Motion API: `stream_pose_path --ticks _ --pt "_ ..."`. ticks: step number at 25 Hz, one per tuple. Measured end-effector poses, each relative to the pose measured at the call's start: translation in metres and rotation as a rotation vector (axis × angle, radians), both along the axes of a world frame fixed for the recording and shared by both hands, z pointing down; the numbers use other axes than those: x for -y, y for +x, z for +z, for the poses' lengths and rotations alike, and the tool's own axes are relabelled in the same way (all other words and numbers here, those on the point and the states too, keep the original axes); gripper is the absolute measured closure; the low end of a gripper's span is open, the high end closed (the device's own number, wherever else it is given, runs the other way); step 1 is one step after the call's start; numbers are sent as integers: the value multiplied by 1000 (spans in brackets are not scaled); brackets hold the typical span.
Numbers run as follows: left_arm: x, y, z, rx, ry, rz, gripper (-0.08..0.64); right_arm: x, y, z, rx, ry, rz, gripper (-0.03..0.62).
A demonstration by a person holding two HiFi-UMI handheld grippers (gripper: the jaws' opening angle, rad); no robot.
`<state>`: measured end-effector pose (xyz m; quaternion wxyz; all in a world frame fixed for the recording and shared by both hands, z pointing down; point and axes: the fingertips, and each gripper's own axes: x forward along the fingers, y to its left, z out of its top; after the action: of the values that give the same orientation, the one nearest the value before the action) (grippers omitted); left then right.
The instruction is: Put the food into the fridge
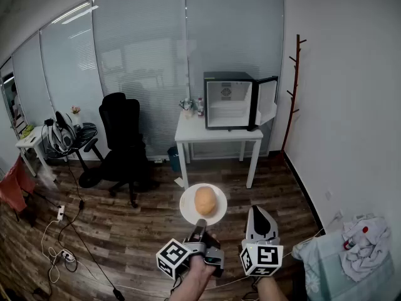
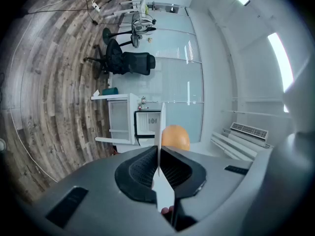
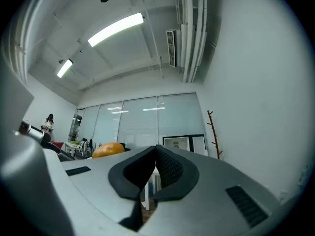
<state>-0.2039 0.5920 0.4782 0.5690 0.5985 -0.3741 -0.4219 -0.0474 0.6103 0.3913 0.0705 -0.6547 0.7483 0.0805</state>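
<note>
My left gripper (image 1: 200,223) is shut on the near rim of a white plate (image 1: 185,207), held about level over the wooden floor. A round orange-brown bun (image 1: 205,200) lies on the plate. In the left gripper view the plate (image 2: 161,127) shows edge-on between the pads, with the bun (image 2: 174,136) beyond it. My right gripper (image 1: 259,211) is just right of the plate, shut with nothing in it; its tips (image 3: 156,149) meet. The small black fridge (image 1: 229,100) stands on a white table (image 1: 194,130) across the room, its door (image 1: 266,100) swung open to the right.
A black office chair (image 1: 122,137) stands left of the table. A wooden coat stand (image 1: 293,93) leans by the right wall. Cables and a power strip (image 1: 62,253) lie on the floor at left. A side table with gear (image 1: 59,137) is far left. Crumpled cloth (image 1: 360,243) lies at bottom right.
</note>
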Motion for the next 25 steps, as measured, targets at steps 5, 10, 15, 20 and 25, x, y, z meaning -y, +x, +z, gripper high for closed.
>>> stream_pose_path --ticks 5,10,15,20,25 --pt "7 14 -1 -2 0 3 528 8 13 1 6 -4 -3 566" --pt "14 26 1 8 0 -1 528 17 25 4 20 -3 0 566" --pt "29 39 3 16 -5 -3 528 32 45 6 56 2 16 565" --pt "48 58 4 26 -5 -3 528 49 69 8 59 -4 20 565" --pt "71 81 4 29 -1 3 528 71 93 9 67 1 24 565"
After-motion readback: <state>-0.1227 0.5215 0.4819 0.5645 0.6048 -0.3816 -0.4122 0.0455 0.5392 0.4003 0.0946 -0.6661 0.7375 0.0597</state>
